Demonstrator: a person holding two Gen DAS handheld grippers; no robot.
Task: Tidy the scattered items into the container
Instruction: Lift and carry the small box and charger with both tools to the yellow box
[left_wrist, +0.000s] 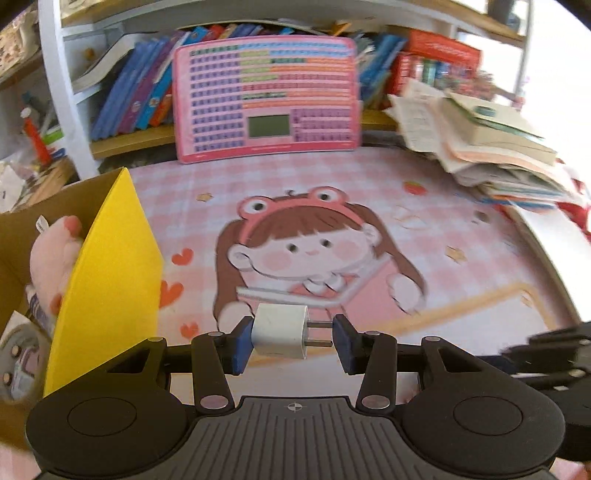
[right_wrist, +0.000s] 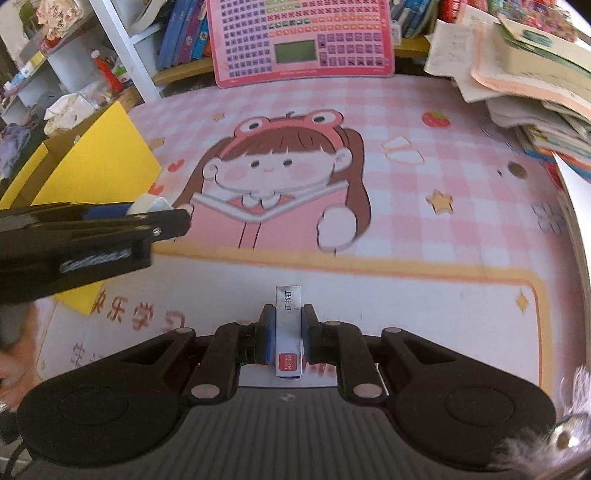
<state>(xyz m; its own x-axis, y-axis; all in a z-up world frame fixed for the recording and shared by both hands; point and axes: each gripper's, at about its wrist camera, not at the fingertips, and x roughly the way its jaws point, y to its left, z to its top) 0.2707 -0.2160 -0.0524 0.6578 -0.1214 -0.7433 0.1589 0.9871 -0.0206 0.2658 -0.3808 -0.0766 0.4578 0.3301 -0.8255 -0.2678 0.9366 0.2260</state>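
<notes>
Holding a white plug adapter (left_wrist: 280, 331) between its blue pads, the left gripper (left_wrist: 291, 341) is clamped on it end to end, prongs pointing at the right-hand pad, above the pink cartoon mat (left_wrist: 369, 192) that covers the bench. Just to its left stands the cardboard box (left_wrist: 107, 280) with a yellow outer wall, its near corner rising between the gripper and the box's inside, where a pink plush toy (left_wrist: 59, 254) lies against the wall. The right gripper (right_wrist: 288, 334) is closed on a small staple box (right_wrist: 289, 332), white with a red label, held lengthwise over the mat's pale lower border. In the right wrist view the left gripper (right_wrist: 155, 212) crosses the left side, partly hiding the yellow box (right_wrist: 99, 162) behind it. At the bench's back a pink learning pad (left_wrist: 266, 99) leans against a shelf of books (left_wrist: 147, 88); a loose pile of papers and books (left_wrist: 480, 144) crowds the right rear corner.
</notes>
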